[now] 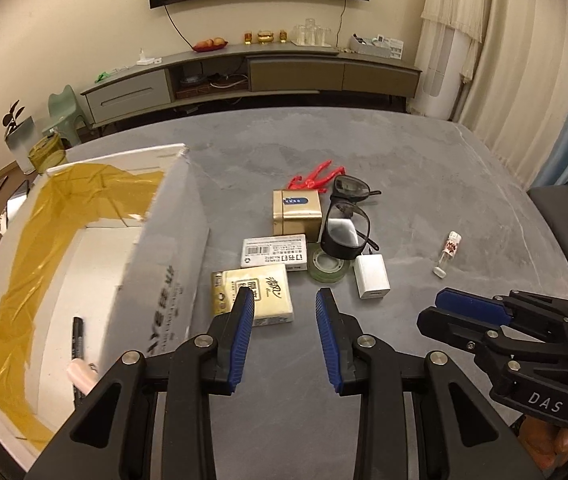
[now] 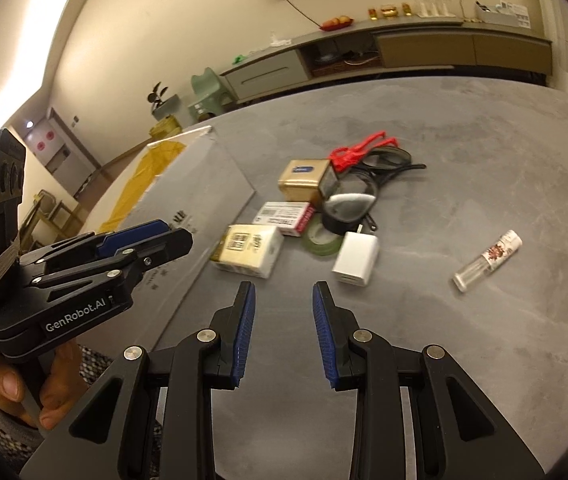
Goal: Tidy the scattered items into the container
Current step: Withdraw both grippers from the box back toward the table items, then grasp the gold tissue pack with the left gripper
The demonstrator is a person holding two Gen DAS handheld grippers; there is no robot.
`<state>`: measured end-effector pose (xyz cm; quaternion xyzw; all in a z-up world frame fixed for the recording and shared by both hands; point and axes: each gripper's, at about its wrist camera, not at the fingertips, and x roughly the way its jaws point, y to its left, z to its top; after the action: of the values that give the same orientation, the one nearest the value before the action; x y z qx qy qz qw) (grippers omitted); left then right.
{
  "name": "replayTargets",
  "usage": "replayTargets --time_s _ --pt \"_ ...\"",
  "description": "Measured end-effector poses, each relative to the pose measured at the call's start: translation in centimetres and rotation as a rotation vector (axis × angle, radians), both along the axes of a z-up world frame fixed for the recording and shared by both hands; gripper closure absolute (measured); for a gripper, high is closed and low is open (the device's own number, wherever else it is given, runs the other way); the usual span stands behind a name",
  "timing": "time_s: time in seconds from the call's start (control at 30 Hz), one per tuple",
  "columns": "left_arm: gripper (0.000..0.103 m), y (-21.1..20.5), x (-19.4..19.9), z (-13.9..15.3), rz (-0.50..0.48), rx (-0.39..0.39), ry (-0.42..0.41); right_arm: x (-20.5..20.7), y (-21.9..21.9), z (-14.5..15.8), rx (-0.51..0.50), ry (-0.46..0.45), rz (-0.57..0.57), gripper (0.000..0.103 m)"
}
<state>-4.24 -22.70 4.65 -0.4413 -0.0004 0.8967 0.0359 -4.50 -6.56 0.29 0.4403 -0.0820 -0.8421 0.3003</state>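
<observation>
Left gripper (image 1: 284,308) jaws wide, empty, over tissue pack (image 1: 254,296) beside box (image 1: 84,264), right gripper (image 2: 283,300) wide, empty, above table (image 2: 464,152), charger (image 2: 356,258), tape (image 2: 322,242), glasses (image 1: 346,216), tin (image 1: 297,212), vial (image 2: 488,260) scattered nearby, pen (image 1: 78,340) in box

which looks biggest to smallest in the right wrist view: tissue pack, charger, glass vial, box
1. box
2. tissue pack
3. charger
4. glass vial
Pack and charger look close in size; the box sits nearest.

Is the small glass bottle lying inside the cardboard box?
No, the glass bottle lies on the table, apart from the cardboard box.
</observation>
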Motion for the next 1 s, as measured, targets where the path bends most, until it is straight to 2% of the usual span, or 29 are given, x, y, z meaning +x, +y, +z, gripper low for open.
replayTargets --time_s 0.23,0.33,0.43,0.57,0.87,1.0 --pt "0.069 0.1 -2.2 -2.8 0.01 0.002 -0.054 -1.3 0.5 -1.5 0.024 -0.015 -0.022 0.071" --pt "0.061 -0.2 -2.9 -3.8 0.025 -0.004 -0.067 -1.9 0.4 -2.2 0.038 -0.027 -0.031 0.071" --pt "0.06 -0.9 -3.4 -4.7 0.04 -0.002 -0.082 -2.4 0.2 -2.6 0.053 -0.03 -0.041 0.07" --pt "0.055 -1.8 -3.9 -5.6 0.059 0.007 -0.091 -3.1 -0.5 -3.1 0.076 -0.026 -0.05 0.068" --pt "0.051 -2.3 -5.1 -7.6 0.068 -0.002 -0.122 -5.0 -2.9 -4.4 0.155 -0.006 -0.058 0.058" --pt "0.041 -2.1 -5.7 -8.0 0.057 0.016 -0.113 -5.9 -4.0 -4.7 0.203 0.023 -0.061 0.057"
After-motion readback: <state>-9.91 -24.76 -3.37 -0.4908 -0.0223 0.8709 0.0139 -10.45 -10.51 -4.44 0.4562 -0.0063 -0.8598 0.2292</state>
